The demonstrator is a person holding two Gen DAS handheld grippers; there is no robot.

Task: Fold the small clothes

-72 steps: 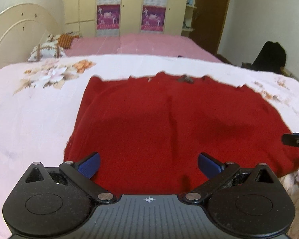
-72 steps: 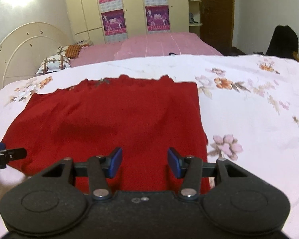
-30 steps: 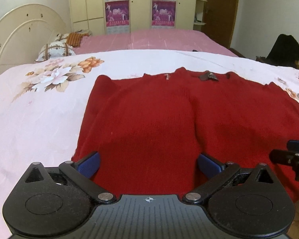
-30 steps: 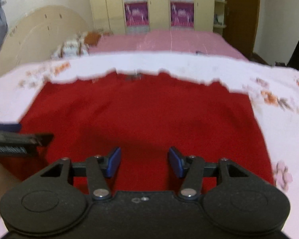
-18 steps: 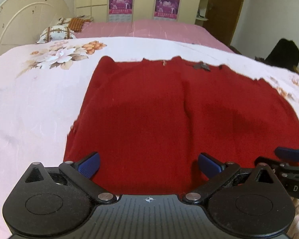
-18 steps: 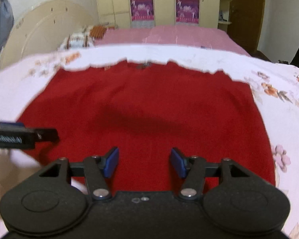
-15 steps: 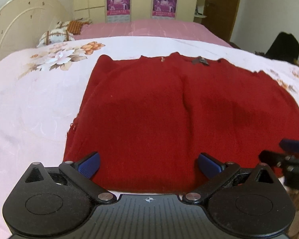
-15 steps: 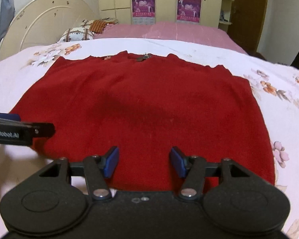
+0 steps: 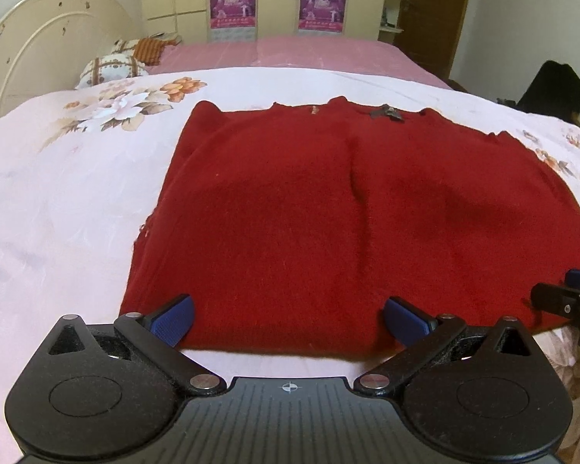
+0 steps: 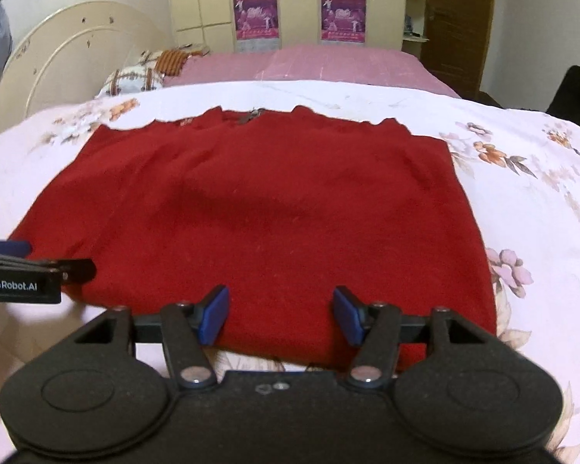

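A red knit sweater (image 9: 348,212) lies flat on the floral bedcover (image 9: 58,193), collar at the far side and hem towards me. My left gripper (image 9: 288,309) hovers over the near left part of the hem, wide open, with nothing pinched. In the right wrist view the sweater (image 10: 270,201) fills the middle. My right gripper (image 10: 280,307) is over the near right part of the hem, its jaws opening and the pads clear of the cloth. Each gripper shows at the edge of the other's view: the right gripper (image 9: 568,297) and the left gripper (image 10: 38,270).
The bedcover's near edge runs just below both grippers. Behind it lies a pink bed (image 9: 290,50) with pillows (image 9: 112,69) and a cream headboard (image 9: 50,77). A wardrobe (image 9: 274,0) with posters lines the back wall. A black bag (image 9: 553,89) sits at the far right.
Both grippers have drawn back towards the near edge, so the hem and a strip of bedcover now show in front of the fingers. The right jaws stand slightly wider.
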